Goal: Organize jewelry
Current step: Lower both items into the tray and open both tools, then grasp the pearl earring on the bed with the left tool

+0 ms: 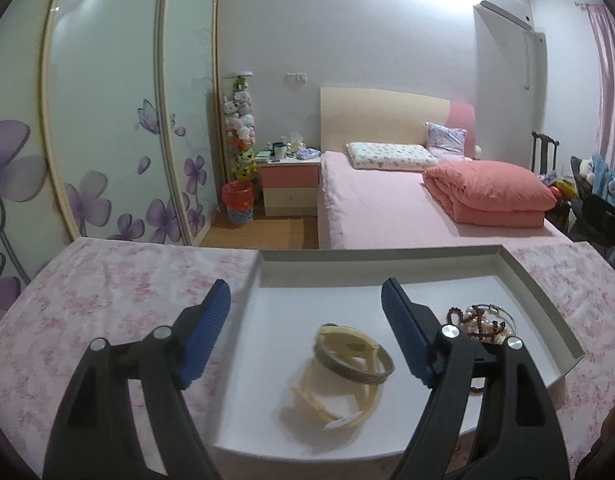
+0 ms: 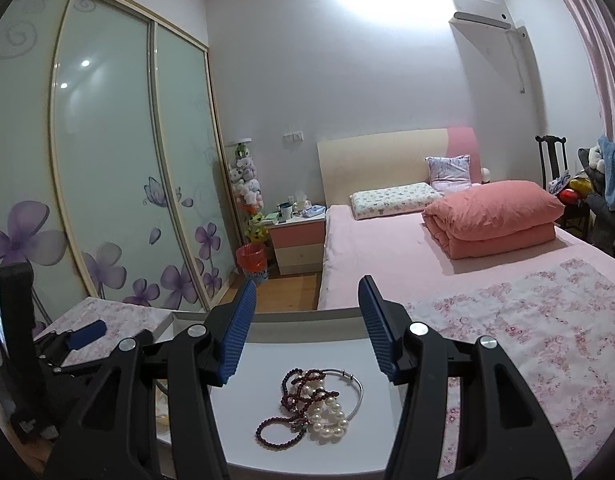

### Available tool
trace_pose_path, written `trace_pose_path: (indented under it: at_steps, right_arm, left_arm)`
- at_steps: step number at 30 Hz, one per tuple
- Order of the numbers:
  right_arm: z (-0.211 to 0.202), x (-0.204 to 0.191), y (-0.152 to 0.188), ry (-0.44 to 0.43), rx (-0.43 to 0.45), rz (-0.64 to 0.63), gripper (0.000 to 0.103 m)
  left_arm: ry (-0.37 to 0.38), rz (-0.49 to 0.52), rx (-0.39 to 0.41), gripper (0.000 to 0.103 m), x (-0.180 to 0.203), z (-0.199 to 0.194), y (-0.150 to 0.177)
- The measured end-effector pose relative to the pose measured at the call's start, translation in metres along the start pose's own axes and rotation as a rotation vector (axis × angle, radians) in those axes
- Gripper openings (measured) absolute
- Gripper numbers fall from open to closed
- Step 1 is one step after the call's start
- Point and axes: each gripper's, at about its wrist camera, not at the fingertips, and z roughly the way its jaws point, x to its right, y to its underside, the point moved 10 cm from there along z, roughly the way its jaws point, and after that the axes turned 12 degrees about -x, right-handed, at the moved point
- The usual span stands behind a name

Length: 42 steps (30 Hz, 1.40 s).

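Observation:
A white tray [image 1: 539,292] sits on a flowered pink cloth. In the left wrist view a wide silver bangle [image 1: 353,368] leans on cream bangles [image 1: 327,412] in the tray's middle. They look slightly blurred. My left gripper [image 1: 305,292] hovers over them, open, with its blue pads clear of them. The right wrist view has a tangle in the tray [image 2: 307,324]: a dark red bead strand [image 2: 291,404], a pearl bracelet [image 2: 327,420] and a thin silver bangle [image 2: 357,392]. My right gripper [image 2: 307,290] stands open above that tangle, holding nothing. The same tangle [image 1: 479,322] shows behind my left gripper's right finger.
The flowered cloth [image 1: 119,300] covers the surface on both sides of the tray. Beyond it stands a pink bed [image 1: 387,208] with a folded quilt [image 1: 491,192], a nightstand [image 1: 289,184], a red bin [image 1: 237,200] and a sliding-door wardrobe [image 1: 107,120].

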Motion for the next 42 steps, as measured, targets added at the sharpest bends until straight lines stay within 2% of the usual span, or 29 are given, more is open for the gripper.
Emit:
trace_pose_path:
  at_steps: [7,10,17,22,26,30,35,37,42]
  right_arm:
    - [-0.031,-0.007,0.005,0.004,0.015,-0.042,0.055]
    - [-0.049,-0.009,0.012,0.002,0.015,-0.056,0.055]
    - [-0.075,-0.006,0.039,0.0,-0.036,-0.058,0.055]
    - [-0.085,-0.002,0.056,-0.008,-0.077,-0.037,0.055]
    - [-0.092,0.001,0.063,-0.005,-0.087,-0.038,0.055]
    - [-0.093,0.004,0.064,-0.01,-0.091,-0.029,0.055]
    - [-0.091,0.006,0.07,-0.016,-0.105,-0.023,0.055]
    - [-0.09,0.007,0.073,-0.022,-0.116,-0.018,0.055]
    - [-0.084,0.006,0.082,-0.035,-0.166,-0.014,0.055]
  left_arm:
    - [0.027,0.004,-0.001,0.075,-0.021,-0.038,0.019]
    - [0.066,0.031,-0.023,0.069,-0.022,-0.056,0.041]
    - [0.187,0.158,-0.163,0.056,0.008,-0.077,0.112]
    - [0.235,0.236,-0.259,0.054,0.034,-0.076,0.147]
    - [0.213,0.274,-0.309,0.05,0.045,-0.066,0.164]
    - [0.202,0.262,-0.339,0.044,0.045,-0.058,0.168]
    - [0.191,0.263,-0.401,0.023,0.044,-0.047,0.175]
    - [0.187,0.263,-0.399,0.014,0.046,-0.049,0.175]
    - [0.176,0.272,-0.394,0.014,0.046,-0.049,0.173]
